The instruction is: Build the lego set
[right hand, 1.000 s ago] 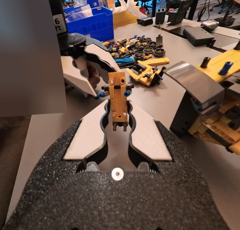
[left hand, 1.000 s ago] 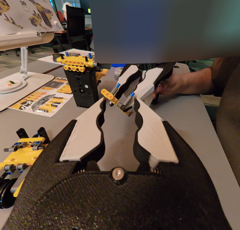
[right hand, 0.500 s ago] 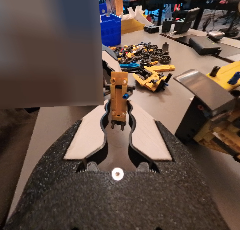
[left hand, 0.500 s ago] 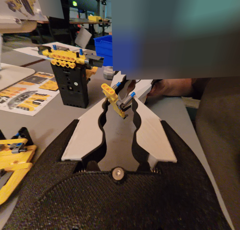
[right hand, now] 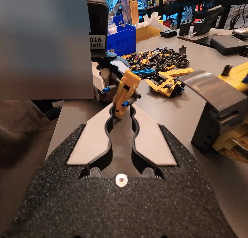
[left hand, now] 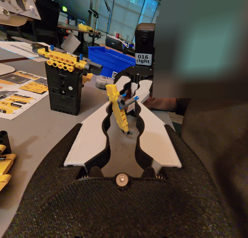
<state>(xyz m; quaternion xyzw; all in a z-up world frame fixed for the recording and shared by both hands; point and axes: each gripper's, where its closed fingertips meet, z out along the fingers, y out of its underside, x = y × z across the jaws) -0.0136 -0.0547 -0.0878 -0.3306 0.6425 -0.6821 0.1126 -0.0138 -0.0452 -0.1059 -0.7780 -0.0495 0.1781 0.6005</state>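
Note:
A small yellow beam assembly with grey axles and blue pin ends stands nearly upright just above the grey table, between the tips of both grippers, which face each other. In the right wrist view the assembly tilts left. Its lower end sits between the narrow jaws of my right gripper, against the left finger. My left gripper has its jaws partly open around the assembly, and its left finger touches the yellow beam. The right gripper and the left gripper each show in the other's view.
A black block model topped with yellow beams stands to the left, near a sticker sheet. It shows close on the right. A blue bin, a pile of loose parts and a yellow sub-assembly lie beyond. A person's hand is behind. Only a small space, under 4 cm, lies between the two pairs of fingers.
My left gripper's jaws have narrowed around the assembly. The assembly, upright in the right gripper before, now tilts left there and stands more upright in the left wrist view.

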